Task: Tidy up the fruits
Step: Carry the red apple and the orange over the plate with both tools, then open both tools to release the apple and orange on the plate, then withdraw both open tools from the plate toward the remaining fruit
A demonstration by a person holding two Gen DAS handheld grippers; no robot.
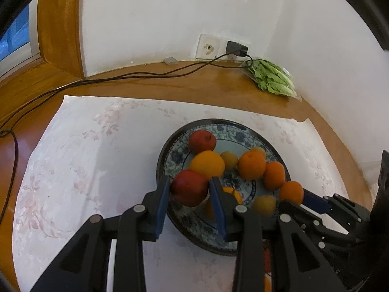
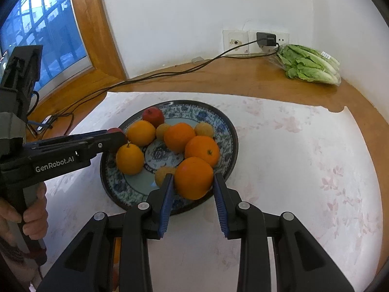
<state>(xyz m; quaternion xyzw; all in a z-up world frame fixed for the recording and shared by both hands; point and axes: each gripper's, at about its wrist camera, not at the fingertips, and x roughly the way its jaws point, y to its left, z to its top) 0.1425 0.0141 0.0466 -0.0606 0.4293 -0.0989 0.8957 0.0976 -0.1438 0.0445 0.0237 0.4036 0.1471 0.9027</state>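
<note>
The left gripper (image 1: 189, 189) points down and forward, its blue pads squeezing a red apple (image 1: 189, 187). The right gripper (image 2: 194, 185) tilts down too, squeezing an orange (image 2: 193, 177). A hand (image 2: 29, 216) at the near left grips the left gripper's handle.

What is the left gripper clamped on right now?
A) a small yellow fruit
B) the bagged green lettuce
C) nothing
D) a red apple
D: in the left wrist view the left gripper has its blue pads pressed on both sides of a round red apple above the blue-patterned plate.
</note>
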